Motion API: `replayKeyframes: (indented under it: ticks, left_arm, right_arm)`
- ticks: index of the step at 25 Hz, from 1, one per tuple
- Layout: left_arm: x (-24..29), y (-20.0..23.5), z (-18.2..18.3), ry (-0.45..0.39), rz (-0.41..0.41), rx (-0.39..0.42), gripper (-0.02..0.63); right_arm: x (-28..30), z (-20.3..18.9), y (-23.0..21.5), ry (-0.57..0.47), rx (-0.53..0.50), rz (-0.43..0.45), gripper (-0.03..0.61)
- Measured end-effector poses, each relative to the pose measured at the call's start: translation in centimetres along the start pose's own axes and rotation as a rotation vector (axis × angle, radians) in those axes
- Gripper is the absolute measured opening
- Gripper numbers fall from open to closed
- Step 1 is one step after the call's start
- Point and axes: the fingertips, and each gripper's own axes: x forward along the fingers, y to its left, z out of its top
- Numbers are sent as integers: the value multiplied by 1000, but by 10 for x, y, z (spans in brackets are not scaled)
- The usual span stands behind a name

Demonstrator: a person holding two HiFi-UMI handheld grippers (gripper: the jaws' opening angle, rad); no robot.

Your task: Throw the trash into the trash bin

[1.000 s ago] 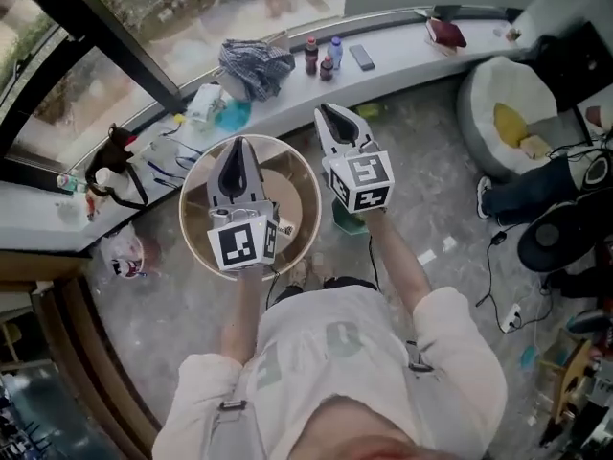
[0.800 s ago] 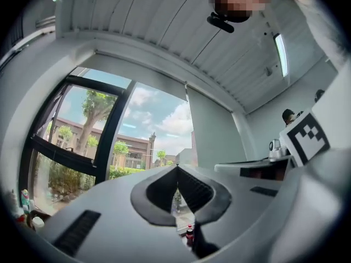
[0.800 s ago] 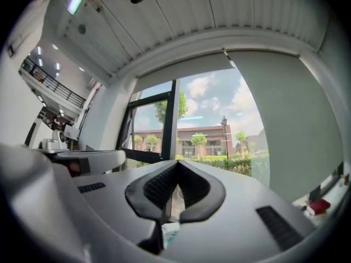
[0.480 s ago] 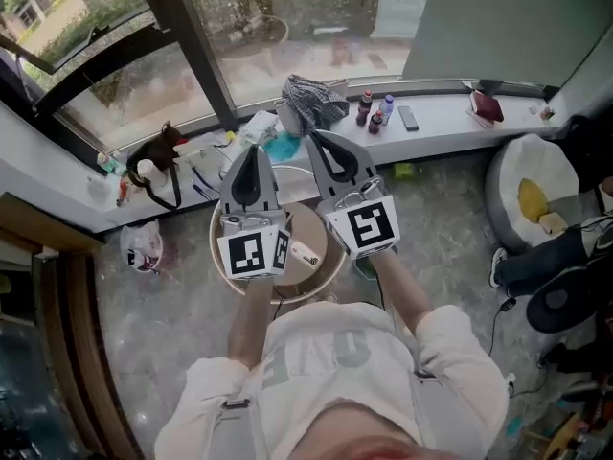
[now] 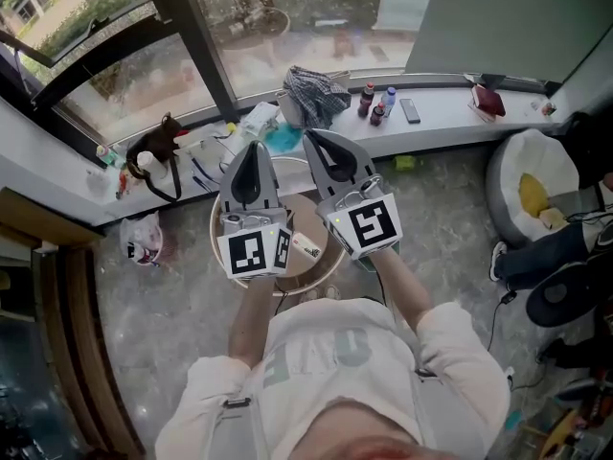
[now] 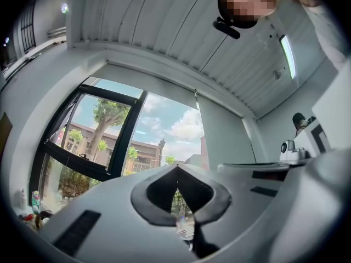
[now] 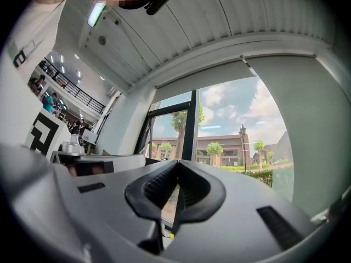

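In the head view both grippers are held up side by side over a round beige table (image 5: 225, 242). My left gripper (image 5: 256, 148) is shut, its tips meeting in a point, with nothing in it. To its right, my right gripper (image 5: 312, 138) is also shut and empty. A small white packet (image 5: 306, 247) lies on the table between the two marker cubes. The left gripper view has the left gripper (image 6: 176, 169) aimed up at the window and ceiling. The right gripper (image 7: 178, 163) points the same way in its own view. A green object (image 5: 364, 263) on the floor is mostly hidden under my right gripper.
A window sill runs behind the table with a checked cloth (image 5: 316, 89), bottles (image 5: 375, 105), a phone (image 5: 410, 110) and a dark bag (image 5: 153, 161). A white beanbag (image 5: 527, 195) stands at the right. A plastic bag (image 5: 144, 242) lies on the floor at the left.
Both grippers have risen and tipped up toward the window. The right one has swung left, closer to the left one. The head view has lifted to take in more of the window.
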Motion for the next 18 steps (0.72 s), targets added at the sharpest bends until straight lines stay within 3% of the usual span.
replayKeyframes:
  ticks: [8,12,15,16,17,18]
  left_arm:
    - [-17,1,-21,58,9,-11,11]
    - [-25,17,-45,100,36,-11,11]
    - [-49,35,-78,172,74,-38,11]
    - [-63,41,-92,209,93,-43,11]
    - [-75,46,-105,244,110,-44,11]
    - [-84,53,-119,275,125,-41,11]
  right_arm:
    - [-10,-30,9,86,69,33,17]
    - [-5,-63,18,149,205,86,17]
    - [-9,-115,33,260,295,133,26]
    - [-14,-141,43,314,340,156,96]
    - [-19,-168,53,364,386,179,206]
    - [-23,-199,62,409,420,197,248]
